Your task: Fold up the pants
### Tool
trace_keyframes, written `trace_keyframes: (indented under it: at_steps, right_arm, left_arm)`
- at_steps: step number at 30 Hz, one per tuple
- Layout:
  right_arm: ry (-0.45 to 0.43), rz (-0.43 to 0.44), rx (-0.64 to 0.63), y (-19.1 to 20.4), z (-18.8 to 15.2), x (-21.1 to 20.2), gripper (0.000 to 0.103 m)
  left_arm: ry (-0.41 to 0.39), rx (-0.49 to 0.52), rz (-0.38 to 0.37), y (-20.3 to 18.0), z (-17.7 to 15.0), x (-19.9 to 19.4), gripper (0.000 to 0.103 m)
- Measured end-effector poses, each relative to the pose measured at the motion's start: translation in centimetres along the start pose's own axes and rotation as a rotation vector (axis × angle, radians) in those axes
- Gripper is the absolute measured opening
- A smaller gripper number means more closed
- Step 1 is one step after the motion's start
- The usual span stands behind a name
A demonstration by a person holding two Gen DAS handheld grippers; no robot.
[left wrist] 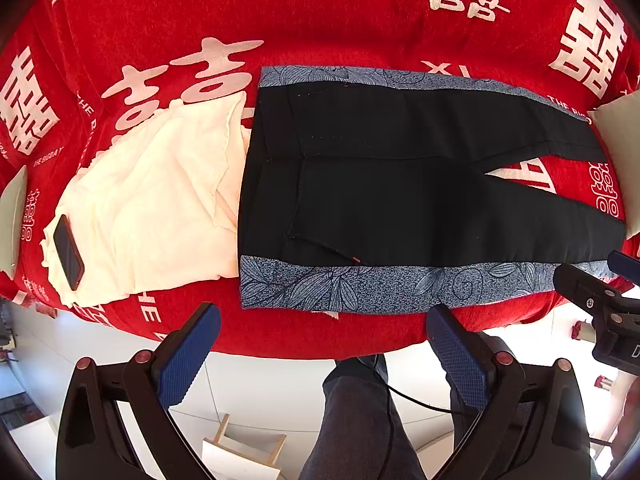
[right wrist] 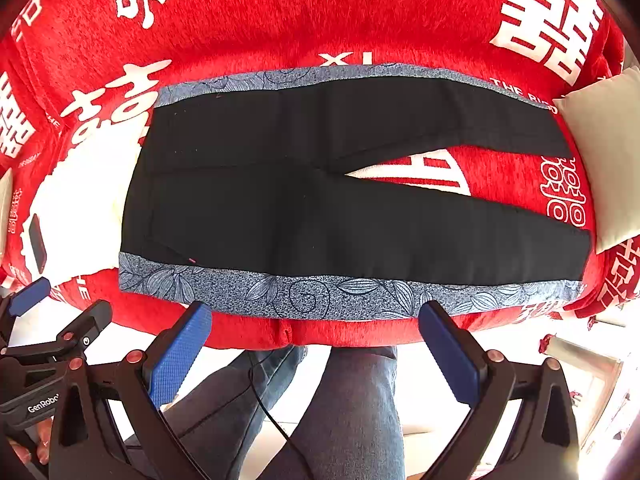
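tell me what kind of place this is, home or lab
Probably a home bedroom: the pants lie flat on a bed under a red blanket with white characters, pillows sit at its edge, and a phone rests on a cream garment. Pale floor tiles show below.

The pants [left wrist: 400, 184] cover one edge of the cream cloth [left wrist: 152, 200]. A cushion [left wrist: 620, 152] runs off the left wrist view's right edge. Small print on the red blanket [right wrist: 260, 20] stays unreadable.
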State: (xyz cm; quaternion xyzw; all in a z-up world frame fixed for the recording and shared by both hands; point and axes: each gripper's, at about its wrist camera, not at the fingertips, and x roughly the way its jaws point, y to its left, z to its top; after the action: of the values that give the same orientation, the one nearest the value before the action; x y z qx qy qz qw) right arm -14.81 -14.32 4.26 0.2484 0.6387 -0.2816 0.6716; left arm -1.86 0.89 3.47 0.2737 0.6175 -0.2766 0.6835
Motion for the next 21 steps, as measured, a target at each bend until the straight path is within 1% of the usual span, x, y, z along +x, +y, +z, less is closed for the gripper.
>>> trace_keyframes:
  at_steps: [10, 21]
  right_arm:
    - [0.0, -0.01, 0.001, 0.8, -0.3, 0.2, 0.103]
    - [0.013, -0.023, 0.019, 1.3, -1.2, 0.7, 0.103]
  left_arm:
    - [-0.007, 0.0, -0.004, 0.7, 0.0, 0.1, 0.103]
    - [0.004, 0.017, -0.037, 1.1, -0.2, 0.8, 0.103]
